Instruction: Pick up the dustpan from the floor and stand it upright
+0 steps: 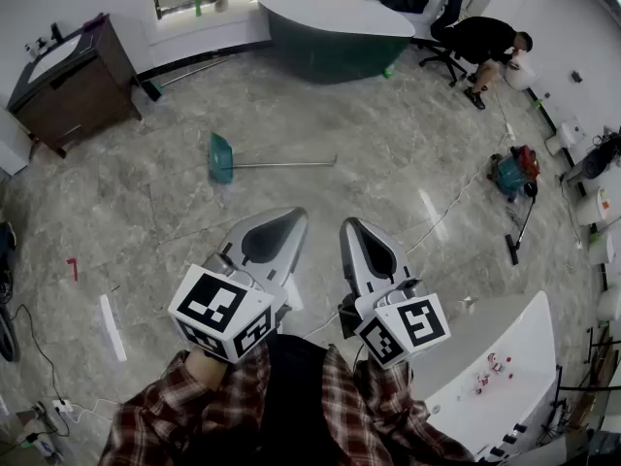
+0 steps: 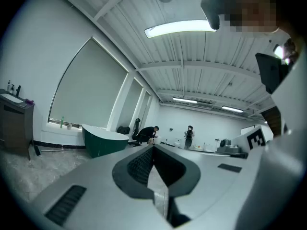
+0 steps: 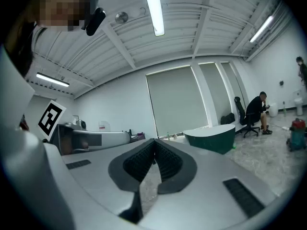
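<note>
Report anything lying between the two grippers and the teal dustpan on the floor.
Nothing visible. Only bare grey marble floor separates the left gripper and right gripper from the teal dustpan with its long metal handle, lying flat ahead. Their jaws are shut, empty.

Left gripper (image 2: 153,146), jaws closed together, points level toward a green tub (image 2: 103,140).

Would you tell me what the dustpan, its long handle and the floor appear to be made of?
Dustpan: probably plastic, uniform matte teal. Handle: likely metal, thin and silvery. Floor: seemingly polished stone tile, veined grey with light glints.
</note>
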A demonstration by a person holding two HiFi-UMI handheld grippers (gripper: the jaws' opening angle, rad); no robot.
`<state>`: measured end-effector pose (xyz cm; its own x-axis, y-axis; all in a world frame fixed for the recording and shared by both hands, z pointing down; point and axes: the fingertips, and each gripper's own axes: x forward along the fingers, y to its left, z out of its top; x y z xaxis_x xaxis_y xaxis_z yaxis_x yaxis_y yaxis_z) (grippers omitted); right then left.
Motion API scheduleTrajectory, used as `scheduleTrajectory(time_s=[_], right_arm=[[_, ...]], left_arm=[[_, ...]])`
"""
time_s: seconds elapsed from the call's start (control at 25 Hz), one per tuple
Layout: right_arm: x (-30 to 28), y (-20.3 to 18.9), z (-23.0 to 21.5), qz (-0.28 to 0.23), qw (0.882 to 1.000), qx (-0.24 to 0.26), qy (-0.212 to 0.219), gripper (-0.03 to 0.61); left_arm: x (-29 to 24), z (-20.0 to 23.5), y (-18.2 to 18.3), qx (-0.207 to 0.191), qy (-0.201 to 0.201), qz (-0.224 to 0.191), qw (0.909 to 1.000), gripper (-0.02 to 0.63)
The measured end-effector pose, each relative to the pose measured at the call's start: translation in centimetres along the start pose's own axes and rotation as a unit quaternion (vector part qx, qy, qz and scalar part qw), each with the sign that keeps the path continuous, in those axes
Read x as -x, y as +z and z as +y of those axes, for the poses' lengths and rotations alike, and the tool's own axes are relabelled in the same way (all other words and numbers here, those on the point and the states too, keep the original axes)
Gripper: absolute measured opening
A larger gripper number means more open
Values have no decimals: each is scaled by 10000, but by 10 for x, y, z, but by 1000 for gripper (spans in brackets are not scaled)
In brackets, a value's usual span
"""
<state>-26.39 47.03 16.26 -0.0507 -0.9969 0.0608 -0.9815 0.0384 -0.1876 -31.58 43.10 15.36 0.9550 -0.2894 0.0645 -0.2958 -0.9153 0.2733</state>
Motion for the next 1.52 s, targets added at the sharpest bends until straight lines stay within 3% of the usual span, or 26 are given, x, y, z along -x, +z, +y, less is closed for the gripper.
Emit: scheduleTrajectory(time_s=[0.36,1.08,1.52], right_arm=[[-55,-11,-55,152,9997,-140,-86,12],[-299,51,-202,83,9998,19,-160,12],[-376,58,-299,332,9994,-74,30,12]], left_arm=[[-64,48,6,84,-40,35,10000,9],[-274,237,93,16,-115,-152,9998,9],[-381,285,94,140,157,45,9998,9]])
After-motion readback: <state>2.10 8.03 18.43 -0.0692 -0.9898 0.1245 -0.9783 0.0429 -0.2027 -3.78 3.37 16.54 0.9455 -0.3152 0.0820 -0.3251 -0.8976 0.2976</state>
